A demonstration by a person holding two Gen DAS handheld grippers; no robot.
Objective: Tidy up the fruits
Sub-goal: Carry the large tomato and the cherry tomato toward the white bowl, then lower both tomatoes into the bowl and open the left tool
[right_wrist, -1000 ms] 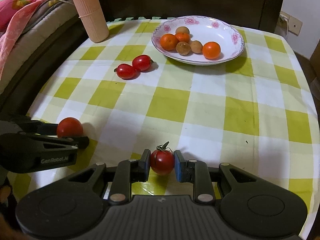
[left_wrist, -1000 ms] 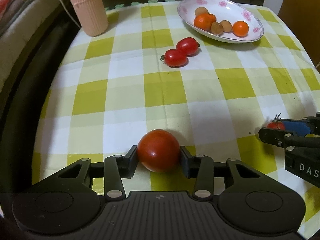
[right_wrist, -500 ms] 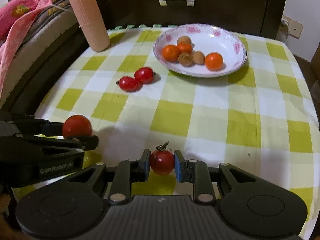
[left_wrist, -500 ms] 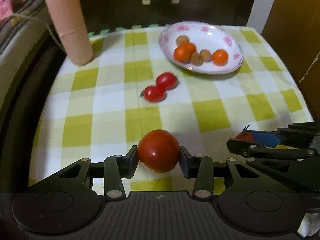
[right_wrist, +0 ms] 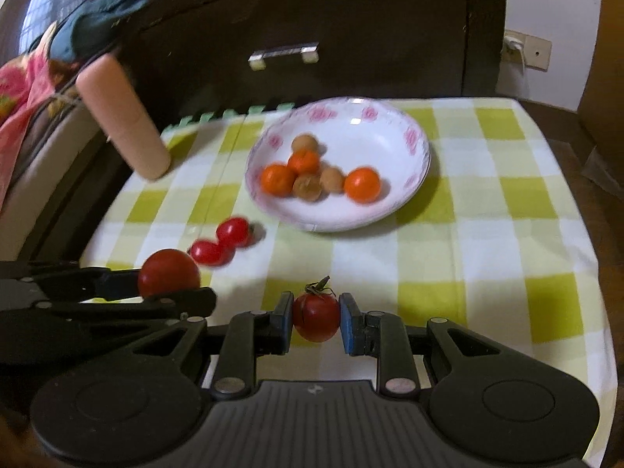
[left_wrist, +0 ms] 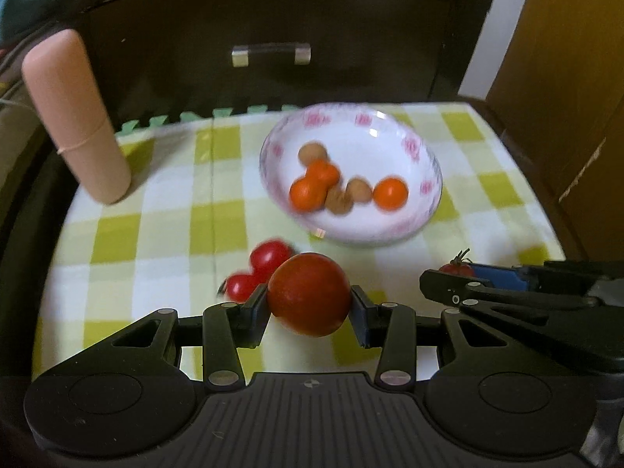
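Checked cloth (right_wrist: 507,202) covers the table, green and white squares; the frame's largest thing, and the workspace for the sort. Dark cabinet (right_wrist: 351,31) behind it at 12 o'clock, drawer handle showing. Pink cylinder (left_wrist: 74,117) stands at 10 o'clock on the cloth's far corner, well apart from the fruit. Floral bowl (right_wrist: 413,136), just past centre toward 12, already holds three orange fruits and three brown ones, so it reads as the collecting point. Left gripper (left_wrist: 309,304) has its jaws part-way apart and pressed on either side of a large tomato (left_wrist: 309,294), carried clear of the cloth, likely bound for the bowl. Right gripper (right_wrist: 316,316) has its jaws drawn nearly together, clamped on a small stemmed tomato (right_wrist: 316,316), stem up. Two cherry tomatoes (right_wrist: 224,240) lie touching each other on the cloth at 9 o'clock of the bowl, not yet collected. Views differ: the right wrist view shows the cherry pair whole and the wall socket (right_wrist: 536,52) at 1 o'clock; the left wrist view half-hides that pair behind the large tomato, and shows the small tomato only as a sliver and stem at 3 o'clock. Both views motion-blurred.
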